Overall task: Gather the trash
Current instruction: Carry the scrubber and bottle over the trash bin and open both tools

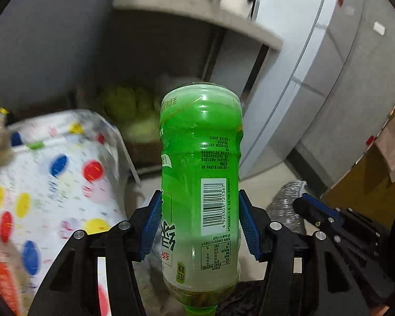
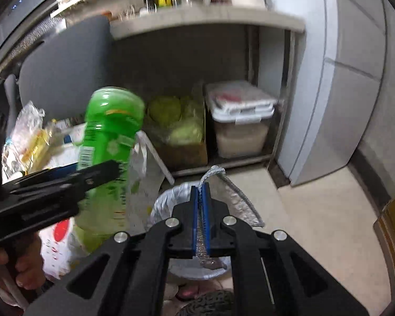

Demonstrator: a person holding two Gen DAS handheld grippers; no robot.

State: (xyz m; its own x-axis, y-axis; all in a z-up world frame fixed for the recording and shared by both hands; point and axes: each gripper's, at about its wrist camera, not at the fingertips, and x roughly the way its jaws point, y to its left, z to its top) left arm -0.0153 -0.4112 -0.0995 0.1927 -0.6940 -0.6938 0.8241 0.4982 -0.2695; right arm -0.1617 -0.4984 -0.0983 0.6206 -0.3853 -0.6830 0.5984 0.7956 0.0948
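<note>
The left tongs [image 1: 200,226] are gripping the green bottle [image 1: 200,173] across its label, blue pads pressing on both sides, so the bottle is filling the centre of the left wrist view. Its long axis is running up the frame, base at the top and neck at the bottom edge, meaning the bottle is being carried upside down.

In the right wrist view the right tongs [image 2: 201,192] are closed on a fold of the silvery trash bag [image 2: 171,197], pinching its rim just below centre frame. The bottle [image 2: 110,131] is sitting to the upper left of that pinch, tilted, with the left tongs [image 2: 97,173] crossing in from the left edge.

So the bag mouth is lying to the lower right of the bottle, near but apart. Judging from this, the left hand is the one needing to travel rightward and down, neck leading, while the right is holding the opening.
</note>
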